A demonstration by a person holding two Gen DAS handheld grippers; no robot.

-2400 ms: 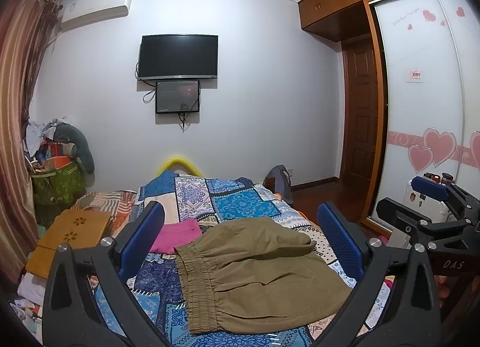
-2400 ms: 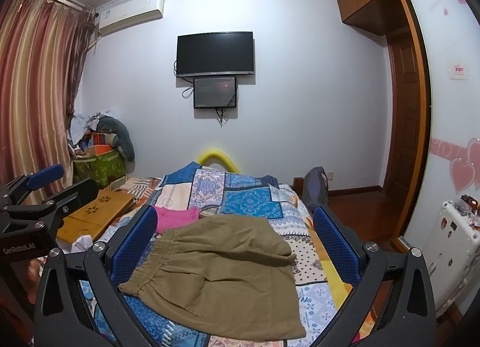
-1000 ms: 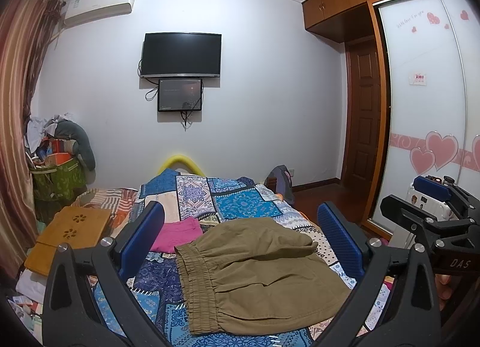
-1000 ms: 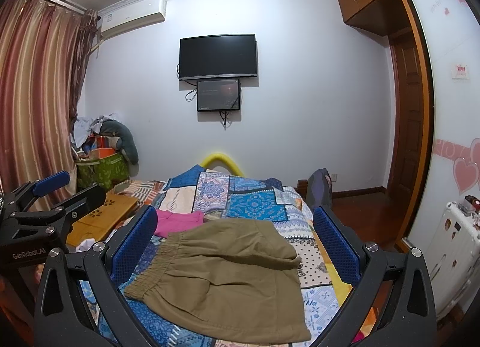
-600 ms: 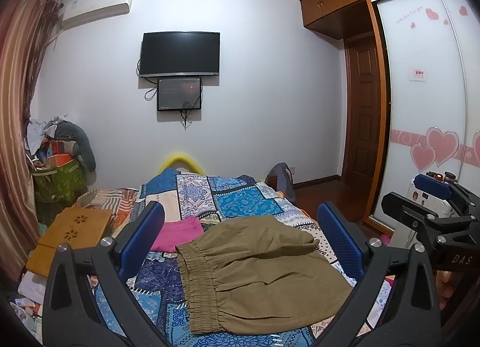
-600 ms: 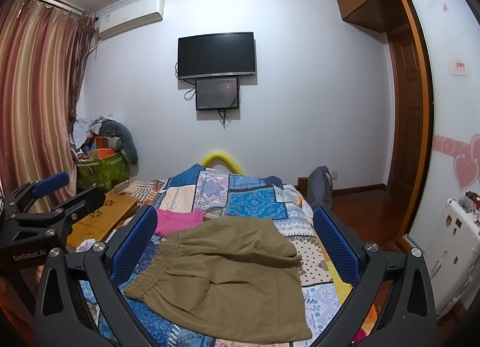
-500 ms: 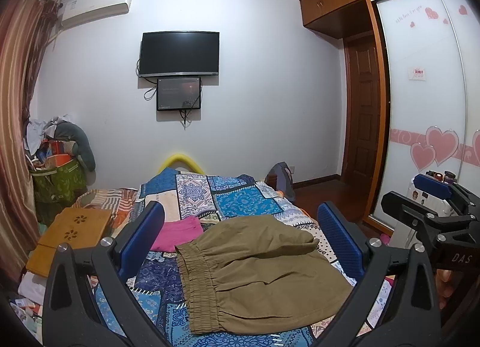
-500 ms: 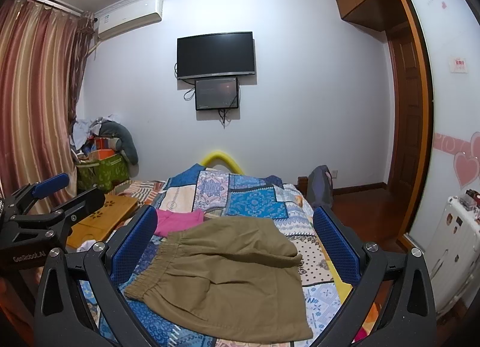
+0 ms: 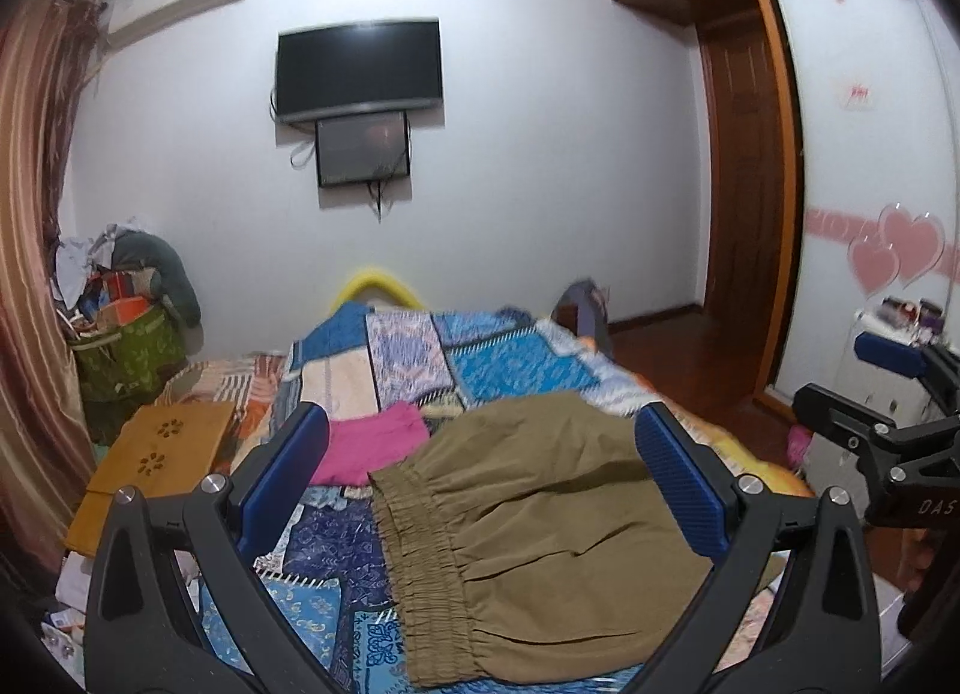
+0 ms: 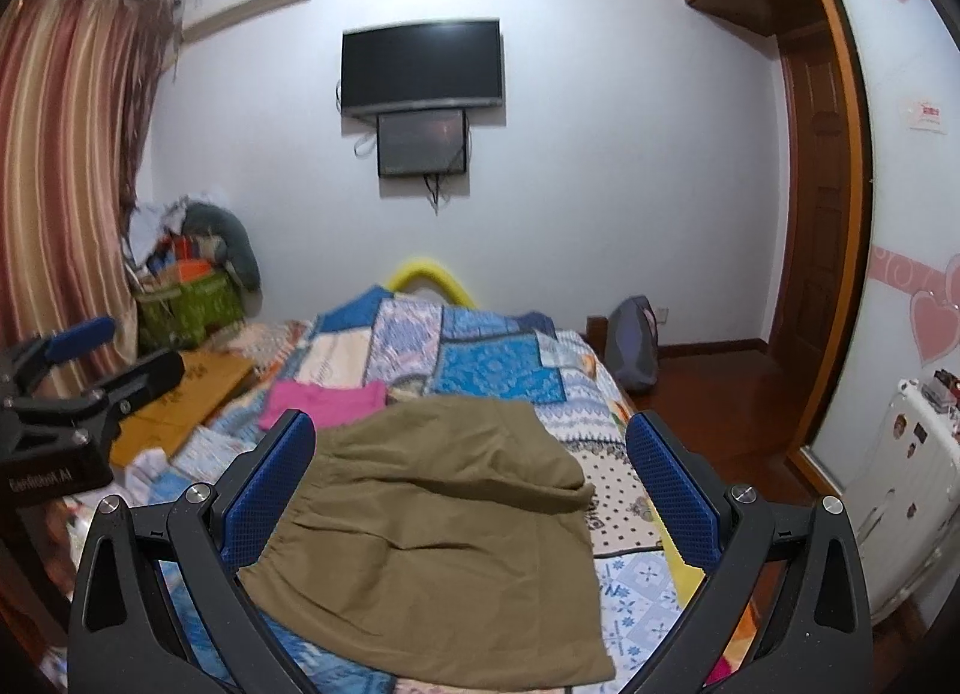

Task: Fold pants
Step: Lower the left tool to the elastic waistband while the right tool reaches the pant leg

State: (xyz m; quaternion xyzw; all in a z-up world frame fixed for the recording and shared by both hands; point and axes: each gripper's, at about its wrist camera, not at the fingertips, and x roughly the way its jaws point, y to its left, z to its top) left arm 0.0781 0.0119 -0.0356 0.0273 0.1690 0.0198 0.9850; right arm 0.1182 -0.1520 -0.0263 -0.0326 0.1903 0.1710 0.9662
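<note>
Both views have shifted slightly vs. 0.5 s ago: TV (image 9: 359, 68) and wall now blurred, olive pants (image 9: 540, 520) sit a bit further right in left wrist view; pants themselves unmoved. Pants are seen lying flat on patchwork quilt (image 9: 498, 370) of the bed, already folded over, elastic waistband (image 9: 426, 562) toward L side, a fold ridge across the upper part. Pink garment (image 9: 366, 451) is seen just beyond waistband, touching or nearly so. L gripper (image 9: 480, 484) is held above pants, jaws wide apart, nothing gripped. R gripper (image 10: 471, 490) likewise held over pants (image 10: 432, 538), jaws wide apart, empty. Each gripper is seen at the edge of the other's view. Wooden lap tray (image 9: 156, 454) is at bed's L side.
</note>
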